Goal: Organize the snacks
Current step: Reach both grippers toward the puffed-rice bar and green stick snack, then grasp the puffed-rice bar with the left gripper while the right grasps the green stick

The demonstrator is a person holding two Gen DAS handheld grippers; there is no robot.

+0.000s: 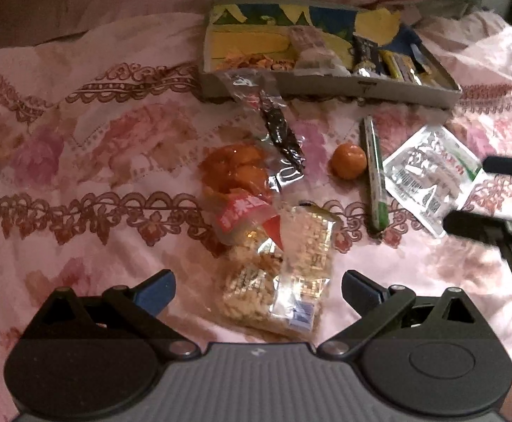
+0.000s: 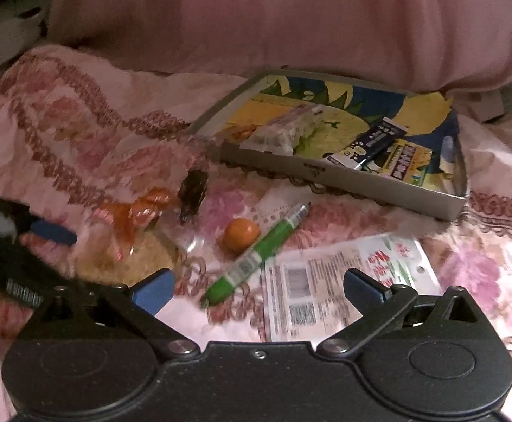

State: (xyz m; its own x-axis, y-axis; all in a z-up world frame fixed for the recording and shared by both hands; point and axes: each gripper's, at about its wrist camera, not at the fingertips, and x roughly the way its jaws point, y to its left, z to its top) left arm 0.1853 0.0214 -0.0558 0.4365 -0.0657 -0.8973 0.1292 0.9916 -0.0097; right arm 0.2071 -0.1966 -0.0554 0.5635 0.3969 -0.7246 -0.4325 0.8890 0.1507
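Snacks lie on a pink floral bedspread. My left gripper is open and empty, just above two clear packs of puffed-rice bars. Beyond them lie an orange-red bag, a dark snack in clear wrap, a small orange, a green stick pack and a white sachet. My right gripper is open and empty over the white sachet, next to the green stick and the orange. A shallow grey box holds several snacks.
The box stands at the far side, against a pink pillow. The right gripper shows at the right edge of the left wrist view; the left gripper shows at the left edge of the right wrist view. The bedspread is rumpled.
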